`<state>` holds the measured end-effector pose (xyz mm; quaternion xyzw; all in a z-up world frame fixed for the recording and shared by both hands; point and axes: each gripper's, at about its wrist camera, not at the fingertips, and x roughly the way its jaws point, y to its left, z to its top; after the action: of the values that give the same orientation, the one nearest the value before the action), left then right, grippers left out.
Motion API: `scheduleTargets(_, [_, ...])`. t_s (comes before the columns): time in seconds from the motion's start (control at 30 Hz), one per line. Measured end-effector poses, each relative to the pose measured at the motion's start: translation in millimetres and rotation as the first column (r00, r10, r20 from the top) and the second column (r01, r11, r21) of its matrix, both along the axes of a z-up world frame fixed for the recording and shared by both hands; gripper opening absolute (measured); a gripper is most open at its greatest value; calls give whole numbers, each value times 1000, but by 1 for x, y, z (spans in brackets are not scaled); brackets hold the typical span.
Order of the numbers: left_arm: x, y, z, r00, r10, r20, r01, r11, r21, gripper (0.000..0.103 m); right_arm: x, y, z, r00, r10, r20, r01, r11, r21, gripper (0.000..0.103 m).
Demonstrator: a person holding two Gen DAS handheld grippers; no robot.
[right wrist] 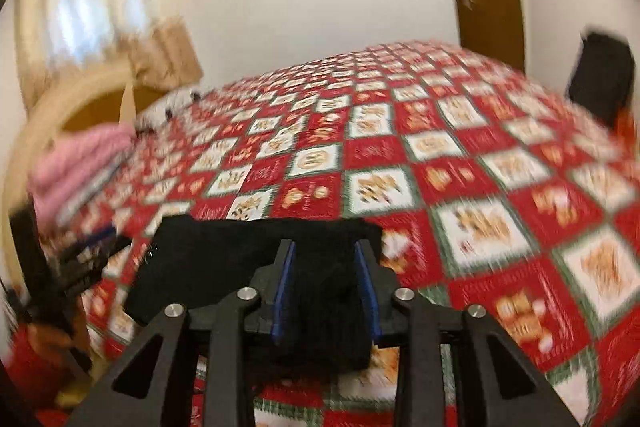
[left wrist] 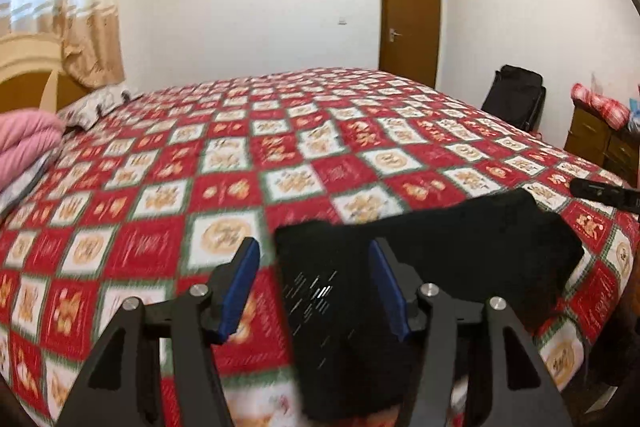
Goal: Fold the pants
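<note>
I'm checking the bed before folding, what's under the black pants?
The black pants lie on the red and white patterned bedspread, which shows all around them. Anything directly beneath the fabric is covered and cannot be seen.

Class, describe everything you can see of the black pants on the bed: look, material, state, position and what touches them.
The black pants are dark, soft-looking cloth, lying folded into a compact, roughly rectangular bundle near the front edge of the bed, on the red-and-white patterned bedspread. One end hangs over the edge. Both views are blurred, so seams and waistband cannot be made out, nor whether either hand-held gripper touches them.
</note>
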<state>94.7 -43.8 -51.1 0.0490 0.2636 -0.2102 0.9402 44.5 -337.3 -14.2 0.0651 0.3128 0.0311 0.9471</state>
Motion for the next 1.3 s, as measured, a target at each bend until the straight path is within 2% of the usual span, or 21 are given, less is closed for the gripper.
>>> scheduleTargets(0.03, [4, -7, -1, 1000, 5, -5, -5, 1000, 12, 66, 9, 7, 0, 1000, 12, -6, -13, 999, -33, 29])
scheduleTargets(0.1, [17, -21, -12, 996, 48, -69, -44, 998, 55, 66, 37, 20, -9, 999, -2, -41, -2, 995, -96, 30])
scheduleTargets(0.17, [23, -26, -27, 986, 82, -146, -71, 994, 83, 66, 66, 16, -26, 995, -15, -99, 9, 998, -67, 30])
scheduleTargets(0.23, [22, -26, -43, 976, 100, -192, -82, 991, 101, 68, 90, 4, -54, 979, -52, -196, 48, 998, -29, 30])
scheduleTargets(0.27, [20, -25, -51, 974, 103, -202, -82, 990, 111, 71, 96, 0, -64, 976, -56, -211, 55, 998, -9, 30])
scheduleTargets(0.33, [19, -21, -60, 970, 124, -210, -101, 988, 117, 83, 94, -3, -65, 986, -56, -155, 55, 998, -8, 30])
scheduleTargets(0.4, [22, -17, -60, 963, 147, -227, -127, 987, 102, 89, 94, -3, -63, 985, -64, -158, 64, 998, -3, 30])
scheduleTargets(0.53, [24, -12, -56, 955, 150, -256, -130, 987, 94, 90, 72, -7, -43, 993, -41, -113, 52, 994, 93, 38])
scheduleTargets(0.6, [24, -11, -54, 954, 155, -257, -135, 986, 95, 90, 53, -12, -33, 997, -38, -70, 48, 989, 142, 57])
scheduleTargets(0.63, [24, -10, -54, 952, 157, -262, -137, 986, 92, 90, 46, -13, -29, 997, -55, -51, 62, 988, 144, 70])
scheduleTargets(0.67, [24, -10, -53, 949, 159, -271, -140, 986, 90, 90, 40, -13, -26, 997, -75, -27, 78, 987, 140, 75])
scheduleTargets(0.77, [22, -9, -48, 949, 155, -273, -138, 987, 80, 90, 17, -22, -21, 990, -139, 38, 134, 984, 117, 78])
scheduleTargets(0.83, [22, -10, -45, 953, 153, -261, -135, 987, 84, 90, 15, -30, -30, 987, -163, -4, 163, 980, 112, 80])
scheduleTargets(0.9, [21, -11, -43, 955, 148, -258, -131, 988, 82, 90, 17, -40, -49, 980, -175, -94, 188, 970, 157, 80])
scheduleTargets(0.97, [20, -9, -42, 955, 143, -260, -129, 989, 70, 90, 16, -45, -64, 975, -175, -138, 201, 959, 200, 80])
scheduleTargets(1.0, [19, -9, -42, 955, 142, -261, -129, 989, 67, 90, 14, -45, -69, 976, -171, -134, 196, 961, 198, 80])
scheduleTargets(1.07, [20, -9, -44, 953, 142, -268, -127, 989, 72, 90, 14, -36, -70, 980, -159, -119, 175, 975, 135, 81])
scheduleTargets(1.17, [21, -5, -51, 947, 149, -285, -133, 988, 75, 91, 12, -32, -73, 980, -153, -127, 169, 977, 132, 81])
scheduleTargets(1.3, [22, 1, -61, 936, 145, -321, -141, 989, 35, 96, 7, -26, -78, 983, -143, -111, 156, 982, 109, 81])
